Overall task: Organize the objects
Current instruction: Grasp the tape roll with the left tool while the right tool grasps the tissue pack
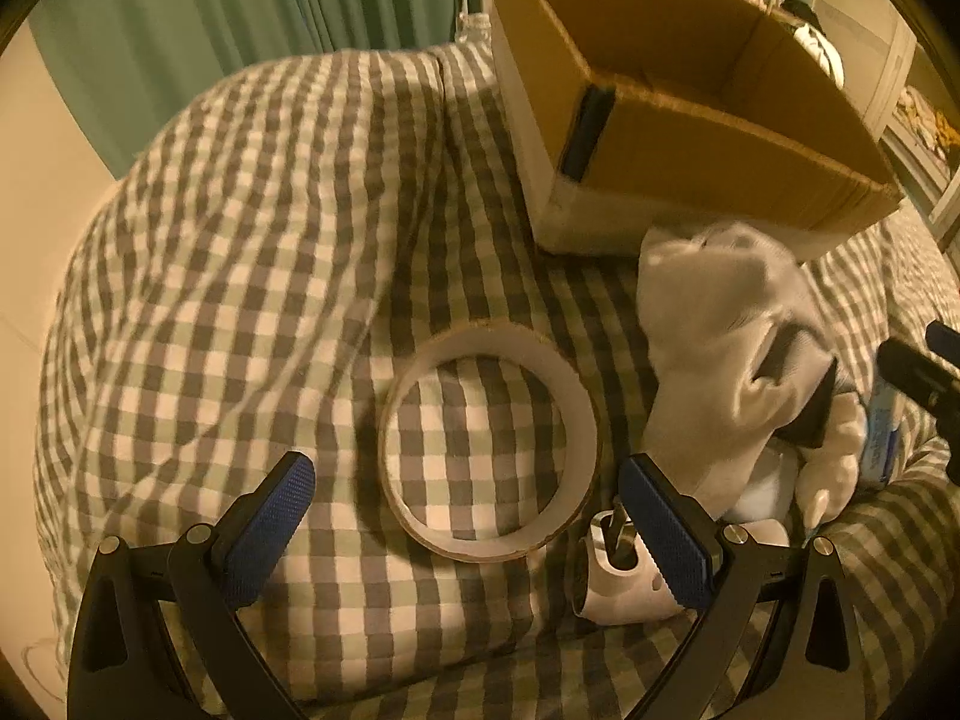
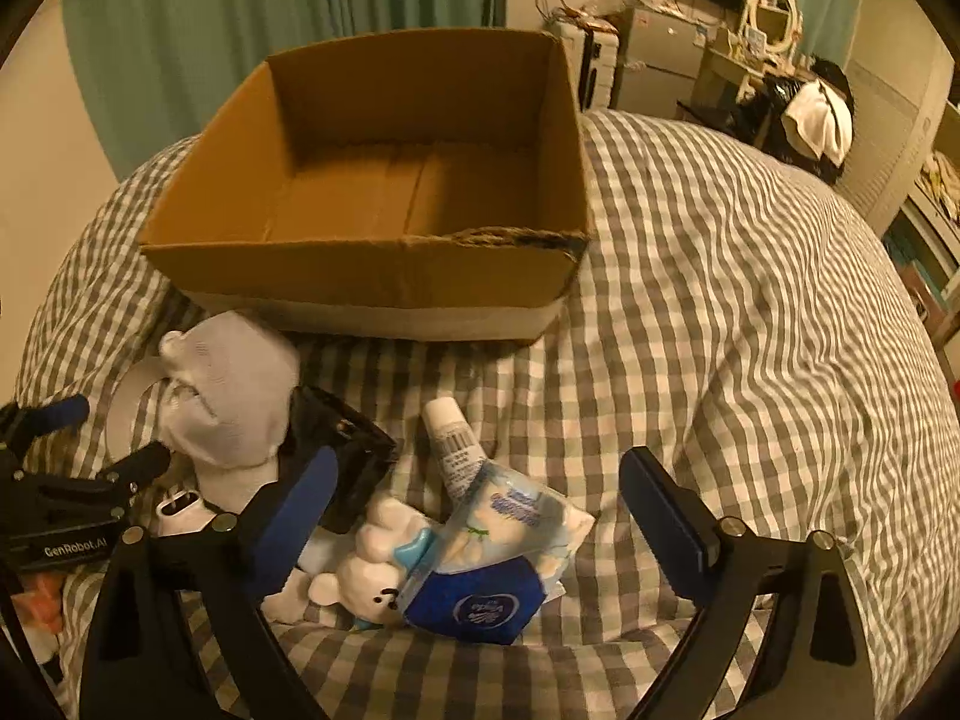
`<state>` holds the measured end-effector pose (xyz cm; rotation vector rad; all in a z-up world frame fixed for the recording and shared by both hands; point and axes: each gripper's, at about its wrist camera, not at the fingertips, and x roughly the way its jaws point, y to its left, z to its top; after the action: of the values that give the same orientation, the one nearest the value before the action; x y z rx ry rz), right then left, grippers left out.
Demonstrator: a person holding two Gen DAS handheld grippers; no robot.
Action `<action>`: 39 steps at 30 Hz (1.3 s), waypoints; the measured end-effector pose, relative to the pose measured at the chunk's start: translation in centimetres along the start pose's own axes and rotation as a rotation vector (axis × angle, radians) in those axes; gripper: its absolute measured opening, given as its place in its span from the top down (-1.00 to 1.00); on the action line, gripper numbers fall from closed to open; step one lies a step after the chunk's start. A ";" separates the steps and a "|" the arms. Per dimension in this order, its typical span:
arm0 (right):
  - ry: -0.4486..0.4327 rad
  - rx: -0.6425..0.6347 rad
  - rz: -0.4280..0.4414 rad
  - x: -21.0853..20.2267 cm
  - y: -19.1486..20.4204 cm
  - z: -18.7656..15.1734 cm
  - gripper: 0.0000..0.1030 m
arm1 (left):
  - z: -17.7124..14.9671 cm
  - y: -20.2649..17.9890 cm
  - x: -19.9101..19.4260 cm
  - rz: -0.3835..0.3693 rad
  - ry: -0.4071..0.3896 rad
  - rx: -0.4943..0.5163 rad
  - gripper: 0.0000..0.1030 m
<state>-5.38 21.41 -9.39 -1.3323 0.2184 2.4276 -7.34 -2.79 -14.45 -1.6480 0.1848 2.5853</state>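
Both my grippers hover over the checked bed cover (image 2: 720, 276), soft and rumpled. Left gripper (image 1: 465, 516): fingers released, spread wide, the flat cardboard tape ring (image 1: 489, 444) lying between them, untouched. Right gripper (image 2: 480, 498): fingers released too, above a glossy blue-and-white tissue pack (image 2: 504, 564) that leans on a small white tube (image 2: 453, 447). A white plush figure (image 2: 372, 570) lies just beside the pack. Crumpled grey-white socks (image 2: 231, 396) rest near a dark boxy item, possibly a case. The open corrugated cardboard box (image 2: 366, 273) stands behind everything.
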 end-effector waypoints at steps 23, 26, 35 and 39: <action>0.204 0.170 0.065 5.9 -3.1 -1.0 -0.15 | 0.9 0.8 5.2 -0.043 0.098 0.020 -1.00; 0.163 0.157 0.068 5.1 -2.7 -1.0 -0.12 | 1.0 1.1 5.7 -0.056 0.098 0.020 -1.00; 0.097 0.103 0.053 4.0 -1.3 -0.9 -0.10 | 1.2 2.6 5.7 -0.108 0.071 0.039 -0.57; 0.064 0.094 0.053 3.2 -1.0 -0.7 -0.09 | 1.3 3.1 4.3 -0.097 0.032 0.043 -0.57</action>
<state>-6.00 22.90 -12.36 -1.3796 0.3842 2.3880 -10.67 -5.72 -17.61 -1.6415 0.1578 2.4685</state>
